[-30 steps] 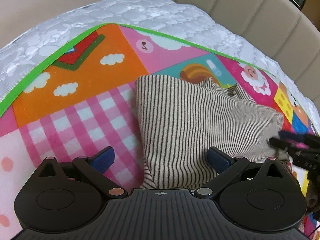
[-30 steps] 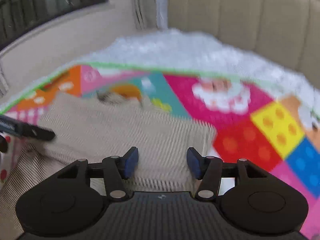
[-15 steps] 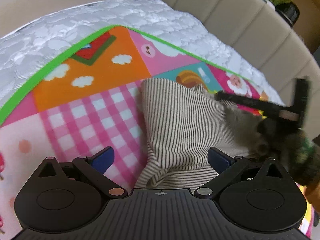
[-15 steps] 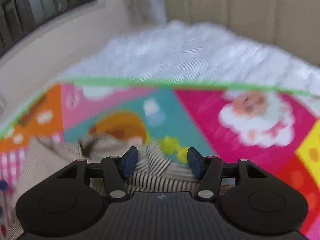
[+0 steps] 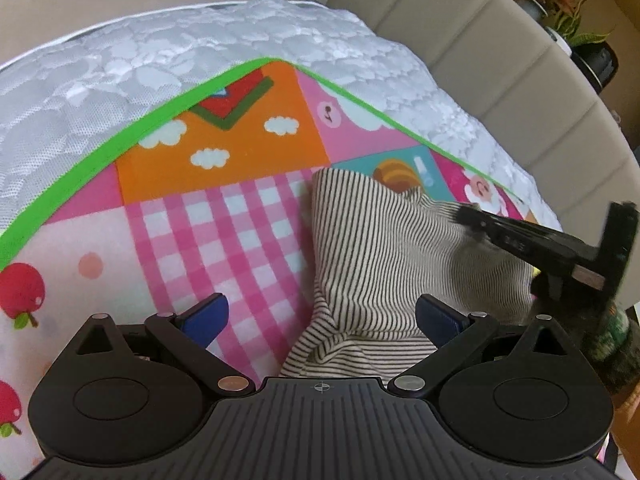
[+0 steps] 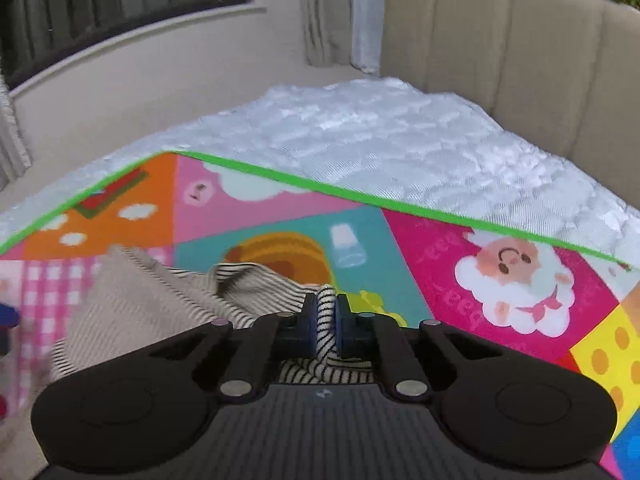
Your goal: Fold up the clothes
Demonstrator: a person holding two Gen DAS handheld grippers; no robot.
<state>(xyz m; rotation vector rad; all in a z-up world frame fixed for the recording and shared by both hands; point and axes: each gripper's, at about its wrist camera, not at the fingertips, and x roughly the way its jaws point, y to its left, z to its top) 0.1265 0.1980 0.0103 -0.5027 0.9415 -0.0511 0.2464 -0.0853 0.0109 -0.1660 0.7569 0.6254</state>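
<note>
Our right gripper [image 6: 327, 316] is clamped on a fold of the striped garment [image 5: 384, 248]; our left gripper [image 5: 320, 316] stands apart. The garment's near edge is hidden behind our grippers, near the play mat's [image 5: 224, 216] far corner. We can read no writing.

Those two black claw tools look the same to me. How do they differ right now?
The left gripper is spread wide open and holds nothing; the right gripper is shut on a fold of the striped shirt. The left one hangs over the shirt's near edge, while the right one pinches the cloth at its far edge. Both have blue-tipped black fingers and point across the colourful play mat.
</note>
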